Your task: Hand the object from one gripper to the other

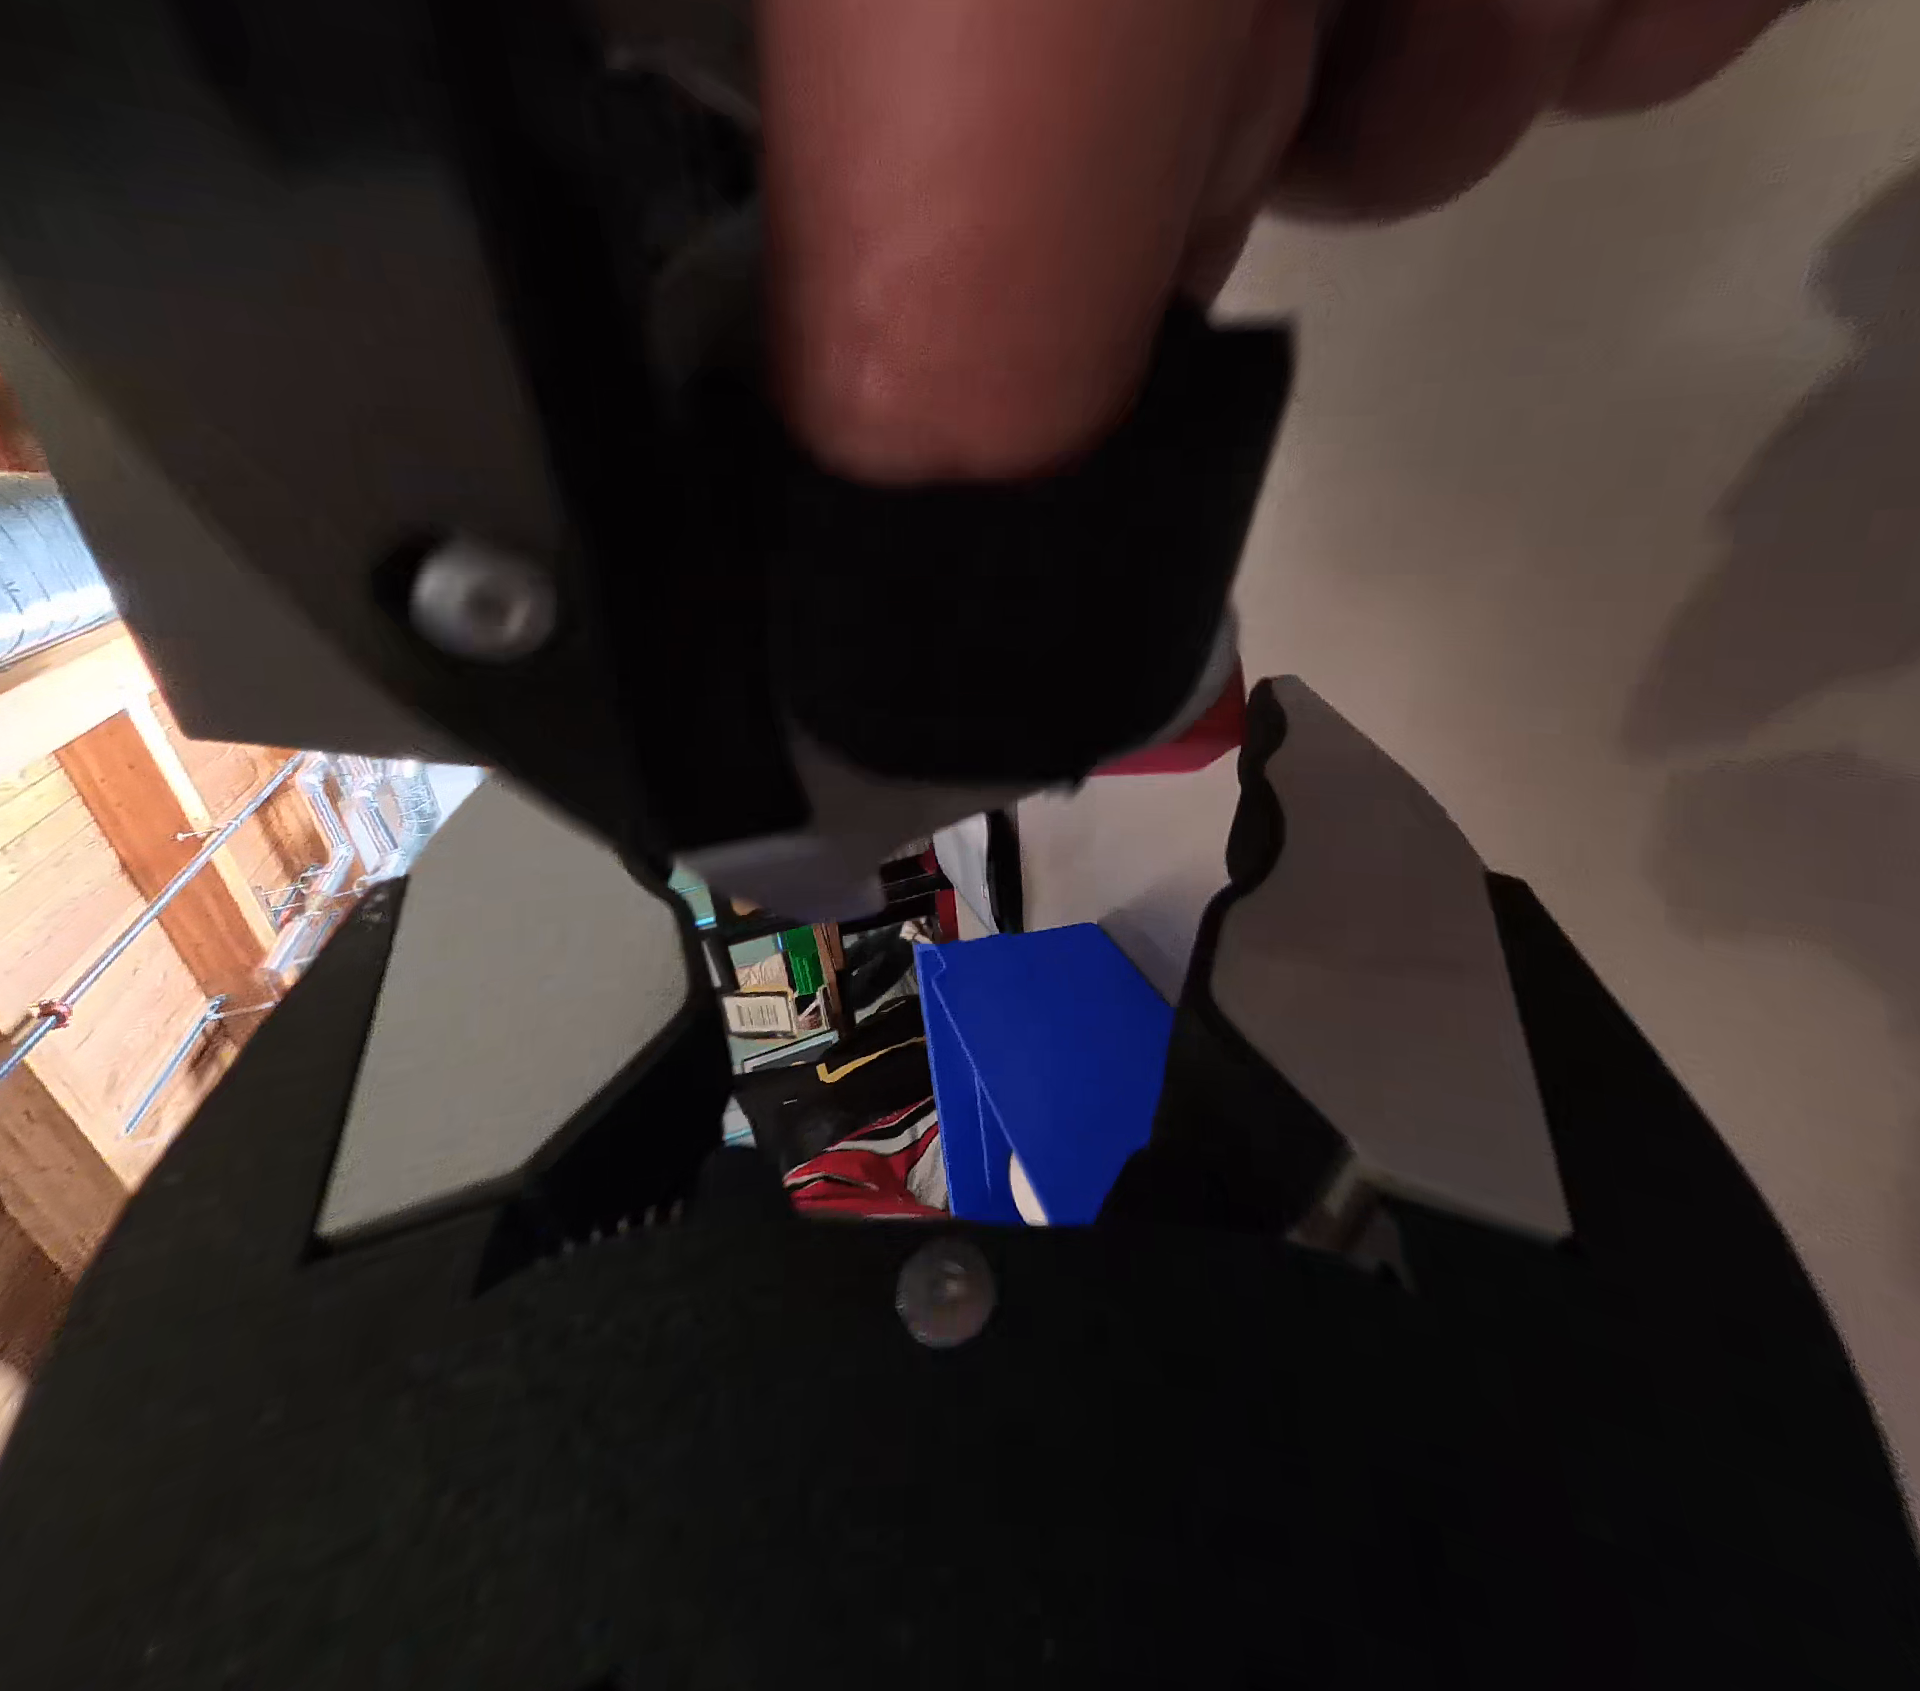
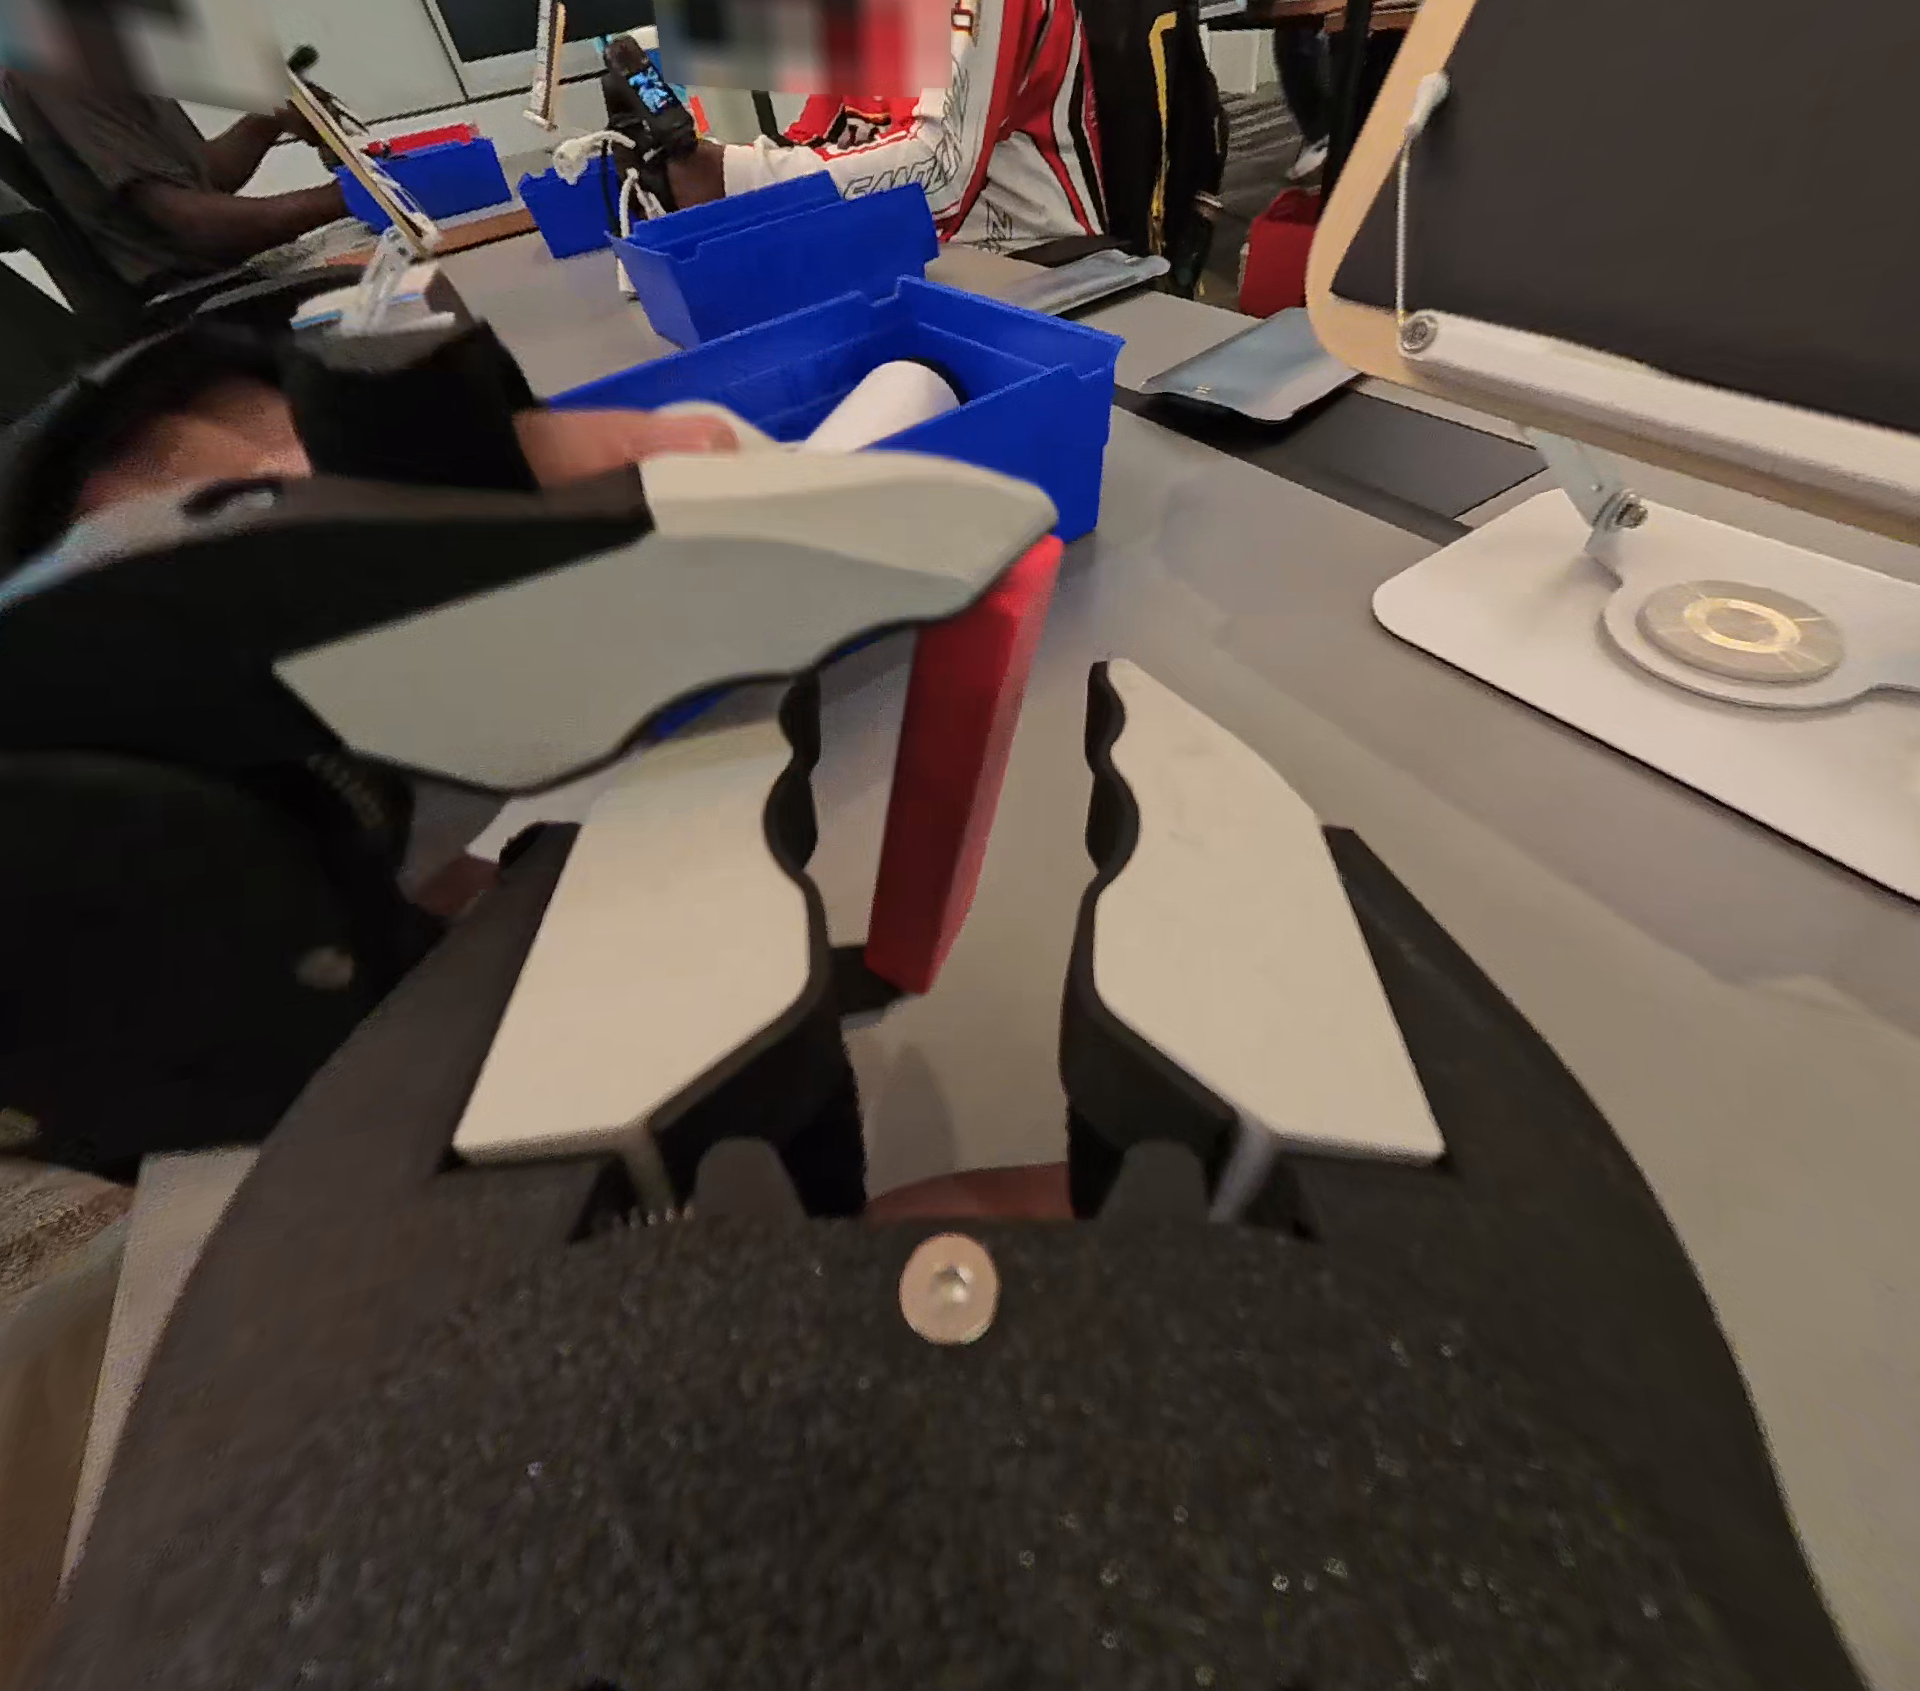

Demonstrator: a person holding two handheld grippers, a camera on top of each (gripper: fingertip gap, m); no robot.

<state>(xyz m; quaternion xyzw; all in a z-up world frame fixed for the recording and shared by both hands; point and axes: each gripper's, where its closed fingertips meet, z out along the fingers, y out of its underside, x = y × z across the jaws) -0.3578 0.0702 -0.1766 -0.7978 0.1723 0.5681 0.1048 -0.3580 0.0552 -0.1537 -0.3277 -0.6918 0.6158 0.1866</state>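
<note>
Standing apart around a red block (image 2: 961, 768), the right gripper (image 2: 951, 820) has its jaws released, fingers either side of the block without clear contact. Block: slim, red, tilted, its upper end pinched under the grey fingers of the left gripper (image 2: 831, 561), which reaches in from the left and grasps it above the worktop (image 2: 1455, 966). Left wrist view: mostly blocked by the other gripper and a hand (image 1: 997, 135); only a sliver of red shows there. Beyond the block: blue bin (image 2: 997, 415) holding a white item (image 2: 899, 400), second blue bin (image 2: 779, 249) farther off. Right: white stand base (image 2: 1558, 665) under a tilted dark panel (image 2: 1662, 83). Far side: a seated person in a red-and-white jersey (image 2: 1008, 62)
</note>
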